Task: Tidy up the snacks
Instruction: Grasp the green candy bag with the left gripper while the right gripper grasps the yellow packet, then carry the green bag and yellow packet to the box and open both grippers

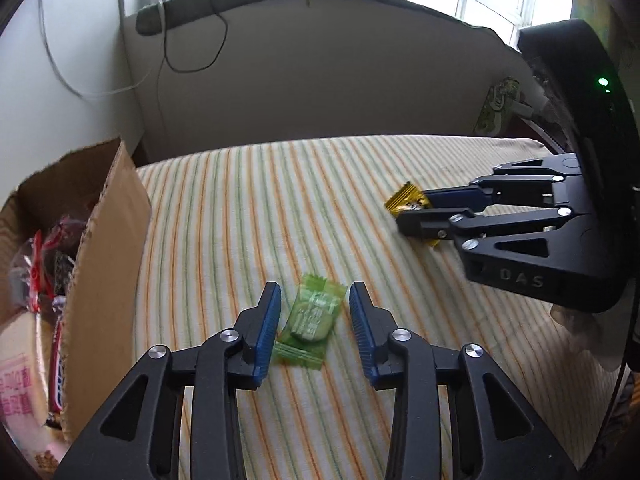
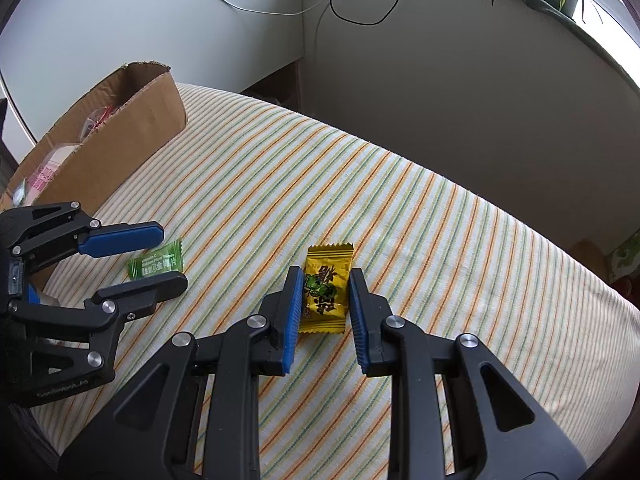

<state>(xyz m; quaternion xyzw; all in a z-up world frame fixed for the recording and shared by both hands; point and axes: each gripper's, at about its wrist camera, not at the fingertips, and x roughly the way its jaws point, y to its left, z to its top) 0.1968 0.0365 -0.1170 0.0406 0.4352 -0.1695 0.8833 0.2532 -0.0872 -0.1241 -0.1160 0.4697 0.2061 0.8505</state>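
Observation:
A green candy wrapper lies flat on the striped cloth, between the open fingers of my left gripper; it also shows in the right wrist view. A yellow candy wrapper lies between the open fingers of my right gripper; in the left wrist view the yellow candy is partly hidden by the right gripper. The left gripper shows at the left of the right wrist view. Neither candy is lifted.
A cardboard box holding several packaged snacks stands at the left edge of the cloth, also in the right wrist view. A beige headboard wall rises behind the bed. A green patterned item sits at the far right.

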